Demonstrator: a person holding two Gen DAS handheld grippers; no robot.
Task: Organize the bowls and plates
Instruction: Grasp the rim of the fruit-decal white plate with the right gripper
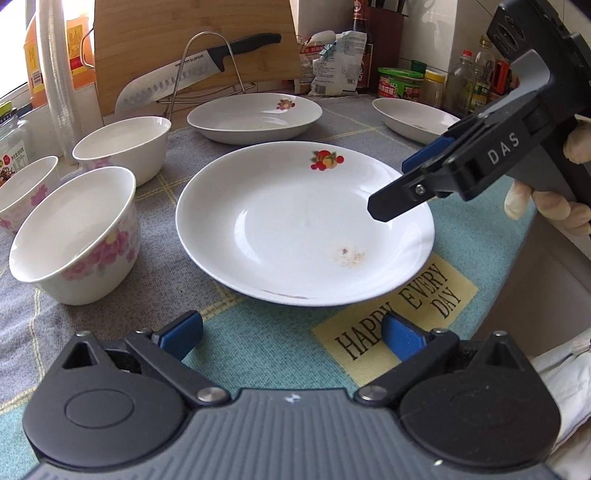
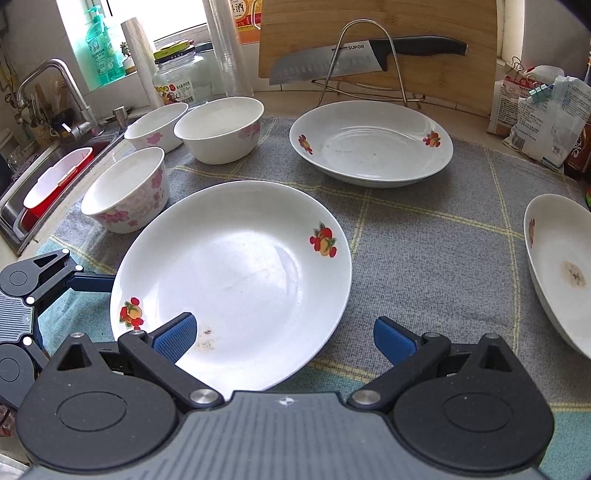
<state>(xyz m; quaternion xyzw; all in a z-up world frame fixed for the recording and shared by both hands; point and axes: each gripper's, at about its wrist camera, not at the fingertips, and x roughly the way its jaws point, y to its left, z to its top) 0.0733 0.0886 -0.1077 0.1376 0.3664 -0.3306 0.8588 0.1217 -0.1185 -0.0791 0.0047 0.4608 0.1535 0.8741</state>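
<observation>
A white plate (image 1: 303, 221) (image 2: 232, 280) with fruit prints lies on the mat, small stains near its front rim. My left gripper (image 1: 291, 336) (image 2: 85, 310) is open, just short of the plate's edge. My right gripper (image 2: 286, 338) (image 1: 399, 184) is open and hovers over the plate's opposite rim, holding nothing. Three floral bowls (image 1: 74, 236) (image 1: 122, 147) (image 1: 26, 188) stand upright left of the plate, also seen in the right wrist view (image 2: 125, 188) (image 2: 218, 129) (image 2: 155, 125). A second plate (image 1: 255, 116) (image 2: 371, 142) sits behind, a third plate (image 1: 413, 118) (image 2: 561, 269) at the right.
A knife (image 2: 369, 55) rests on a wire rack against a wooden cutting board (image 2: 376, 22) at the back. Jars, bottles (image 1: 461, 81) and bags (image 2: 546, 118) line the wall. A sink (image 2: 48, 184) with a red basin lies left. The counter edge (image 1: 517, 280) drops off on the right.
</observation>
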